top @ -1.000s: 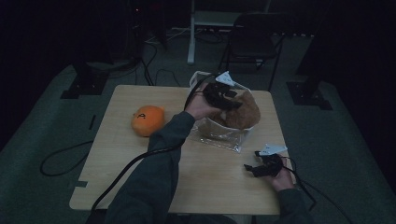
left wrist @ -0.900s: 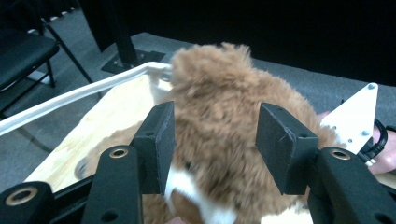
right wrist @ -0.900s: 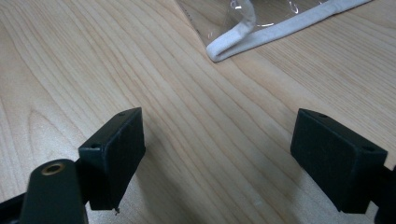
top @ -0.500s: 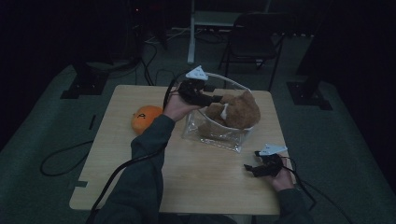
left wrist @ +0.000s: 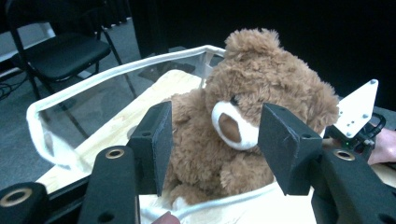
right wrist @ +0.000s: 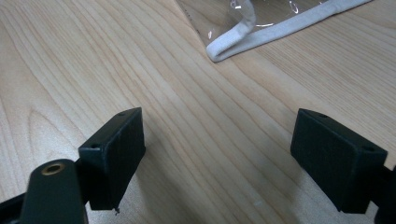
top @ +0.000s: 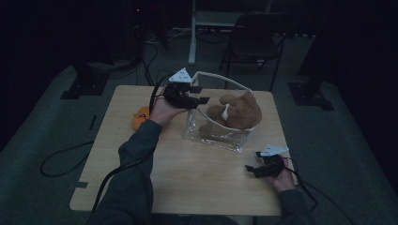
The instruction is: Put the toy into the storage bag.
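Observation:
A brown teddy bear (top: 237,112) sits upright inside a clear plastic bag with a white rim (top: 217,77) on the wooden table (top: 197,173). My left gripper (top: 201,100) hovers at the bag's left edge, pointing at the bear. In the left gripper view my left gripper (left wrist: 217,140) is open, and the bear (left wrist: 261,88) is beyond its jaws, apart from them. My right gripper (top: 249,169) rests low near the table's front right, left of the hand holding it. In the right gripper view my right gripper (right wrist: 217,154) is open over bare wood, and the bag's corner (right wrist: 243,32) lies ahead.
An orange soft object (top: 140,117) lies on the table behind the left hand, partly hidden by it. A folding chair (top: 253,40) and stand legs are on the floor beyond the table. Cables trail off the table's left side.
My left gripper has drawn back to the left, from over the bear to the bag's left edge. The bear stays in the bag. The right gripper has not moved.

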Demonstrator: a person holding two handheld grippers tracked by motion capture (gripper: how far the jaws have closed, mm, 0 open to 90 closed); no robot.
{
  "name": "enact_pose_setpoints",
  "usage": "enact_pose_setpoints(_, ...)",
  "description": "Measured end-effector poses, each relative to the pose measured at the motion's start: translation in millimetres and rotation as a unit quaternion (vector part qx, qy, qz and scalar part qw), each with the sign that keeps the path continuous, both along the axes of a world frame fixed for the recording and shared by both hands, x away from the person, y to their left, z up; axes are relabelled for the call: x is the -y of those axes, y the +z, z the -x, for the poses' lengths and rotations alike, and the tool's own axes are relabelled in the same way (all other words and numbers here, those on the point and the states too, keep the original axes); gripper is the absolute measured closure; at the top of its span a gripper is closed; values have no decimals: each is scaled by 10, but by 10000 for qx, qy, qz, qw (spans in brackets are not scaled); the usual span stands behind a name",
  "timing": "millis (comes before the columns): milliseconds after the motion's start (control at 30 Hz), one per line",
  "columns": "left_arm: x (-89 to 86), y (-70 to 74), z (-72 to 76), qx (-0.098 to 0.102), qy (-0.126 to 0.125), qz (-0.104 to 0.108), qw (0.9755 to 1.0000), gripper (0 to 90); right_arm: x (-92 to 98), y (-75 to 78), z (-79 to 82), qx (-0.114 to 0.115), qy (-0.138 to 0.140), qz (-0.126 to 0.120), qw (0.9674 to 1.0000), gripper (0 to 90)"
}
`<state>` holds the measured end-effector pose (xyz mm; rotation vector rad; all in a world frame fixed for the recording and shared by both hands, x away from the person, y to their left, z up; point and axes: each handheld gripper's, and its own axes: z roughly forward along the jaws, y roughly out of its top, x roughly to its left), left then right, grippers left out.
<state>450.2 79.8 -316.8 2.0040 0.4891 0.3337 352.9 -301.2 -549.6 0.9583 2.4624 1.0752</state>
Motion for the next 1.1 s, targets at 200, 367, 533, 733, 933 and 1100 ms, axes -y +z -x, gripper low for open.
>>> enact_pose_setpoints(200,-73,-33,42,34,77,-76,9999,446,0,0,0,1,2,2,10000,170)
enact_pose_setpoints(367,-122,-64,81,85,145,-132,9998,441,0,0,0,1,2,1,10000,170)
enact_pose_setpoints(533,-183,-114,86,83,264,-189,9994,440,0,0,0,3,2,1,10000,170)
enact_pose_setpoints(733,-332,-168,102,83,456,-220,9987,437,0,0,0,2,2,2,10000,170)
enact_pose_setpoints(933,-449,-215,92,59,584,-190,9981,436,1,0,0,4,3,7,10000,170)
enact_pose_setpoints(1100,-638,-363,37,-63,823,-212,9964,437,-1,0,1,-3,-2,5,10000,170)
